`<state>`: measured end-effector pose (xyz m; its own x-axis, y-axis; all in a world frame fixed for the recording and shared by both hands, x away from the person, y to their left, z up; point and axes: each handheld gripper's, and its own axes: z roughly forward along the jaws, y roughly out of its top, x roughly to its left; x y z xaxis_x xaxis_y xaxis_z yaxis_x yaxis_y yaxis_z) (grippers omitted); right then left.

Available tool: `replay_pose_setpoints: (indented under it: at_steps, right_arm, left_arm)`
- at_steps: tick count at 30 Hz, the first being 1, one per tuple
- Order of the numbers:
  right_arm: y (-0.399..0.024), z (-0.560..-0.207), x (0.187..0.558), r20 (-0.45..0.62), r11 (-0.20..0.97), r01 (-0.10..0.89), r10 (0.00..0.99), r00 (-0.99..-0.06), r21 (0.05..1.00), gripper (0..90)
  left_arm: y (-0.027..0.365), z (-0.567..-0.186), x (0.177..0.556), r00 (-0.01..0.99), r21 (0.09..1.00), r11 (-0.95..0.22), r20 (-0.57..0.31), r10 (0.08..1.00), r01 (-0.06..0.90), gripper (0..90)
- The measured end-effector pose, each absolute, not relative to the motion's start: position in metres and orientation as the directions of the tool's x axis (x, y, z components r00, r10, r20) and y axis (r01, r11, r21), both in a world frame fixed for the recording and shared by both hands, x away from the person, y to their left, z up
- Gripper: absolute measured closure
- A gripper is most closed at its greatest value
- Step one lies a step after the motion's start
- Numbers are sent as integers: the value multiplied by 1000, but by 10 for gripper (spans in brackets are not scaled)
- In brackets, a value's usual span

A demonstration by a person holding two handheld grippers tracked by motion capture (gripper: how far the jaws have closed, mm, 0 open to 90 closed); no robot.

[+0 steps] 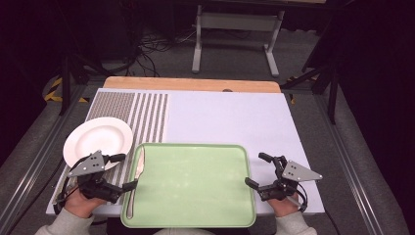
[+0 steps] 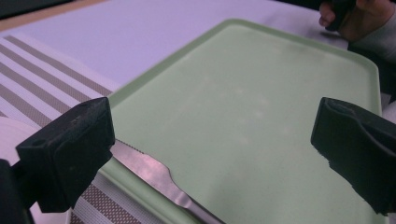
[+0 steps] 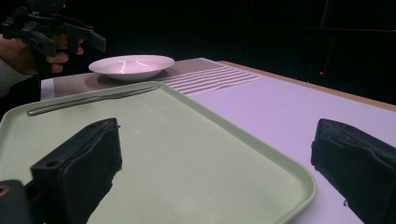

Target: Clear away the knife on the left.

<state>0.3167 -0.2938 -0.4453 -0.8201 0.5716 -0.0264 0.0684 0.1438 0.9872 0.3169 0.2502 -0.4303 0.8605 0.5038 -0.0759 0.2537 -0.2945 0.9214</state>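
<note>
The left tool is held low at the near left of the worktop, its jaws spread wide and gripping nothing. One jaw reaches over the near edge of a white plate; the other sits at the left rim of a green tray. Between and just ahead of those jaws lies a table knife, resting along the tray's left rim with its blade pointing away from the person. In the left tool view the knife passes close beside the jaw on the left of the frame, its blade partly hidden behind that jaw, and the bare tray floor spreads out between the two jaws.

The right tool is held at the tray's right edge, jaws likewise spread apart and empty. One jaw sits at the tray's right rim, the other out over the white worktop beside it. From the right tool view the tray lies between and ahead of its jaws, the knife lies along the far rim, and the plate sits beyond it on a striped mat. The left tool shows at upper left, held in a hand.
</note>
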Motion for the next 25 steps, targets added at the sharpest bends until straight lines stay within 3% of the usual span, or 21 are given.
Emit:
replay_pose_setpoints:
  at_steps: [8,17,25]
  right_arm:
    - [-294,-445,317,-27,145,69,571,-820,987,23]
    - [-294,-446,317,-26,146,72,573,-819,987,23]
    - [-294,-446,318,-11,156,97,577,-817,983,26]
  left_arm:
    - [268,-451,313,856,969,-163,-80,510,187,7]
    - [275,-468,308,845,964,-209,-29,534,165,7]
    - [283,-470,308,835,957,-157,-126,535,245,3]
